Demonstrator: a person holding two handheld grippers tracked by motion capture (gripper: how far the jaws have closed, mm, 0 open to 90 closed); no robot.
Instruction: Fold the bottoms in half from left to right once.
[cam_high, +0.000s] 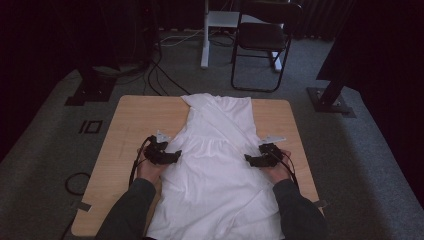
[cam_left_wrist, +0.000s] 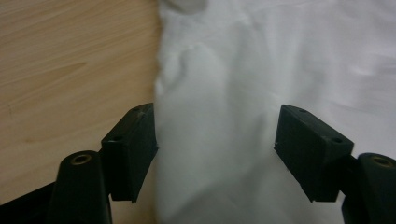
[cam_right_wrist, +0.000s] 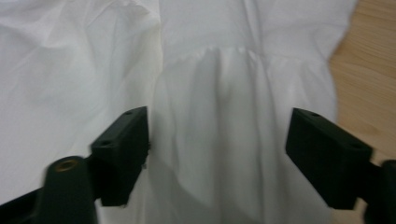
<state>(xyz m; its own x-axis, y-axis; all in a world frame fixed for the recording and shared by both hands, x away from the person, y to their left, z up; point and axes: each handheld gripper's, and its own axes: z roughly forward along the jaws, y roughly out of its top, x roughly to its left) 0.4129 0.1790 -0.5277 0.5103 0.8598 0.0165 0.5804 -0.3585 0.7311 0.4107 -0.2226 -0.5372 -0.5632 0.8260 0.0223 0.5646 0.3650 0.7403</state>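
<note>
Two claws are held wide apart-jawed, nothing gripped: left claw (cam_high: 176, 153) at the white dress (cam_high: 220, 165) left edge, right claw (cam_high: 248, 159) at its right edge; dress is spread along the tabletop (cam_high: 135, 117) middle.

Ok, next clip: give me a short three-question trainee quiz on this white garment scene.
1. True or false: the left tongs clamp the white garment.
2. What stands on the floor beyond the table? A) a chair B) a ladder C) a bin
3. Which tongs sit at the garment's right edge in the high view?

Key:
1. False, they are open, like the right tongs.
2. A, the chair.
3. The right tongs.
</note>
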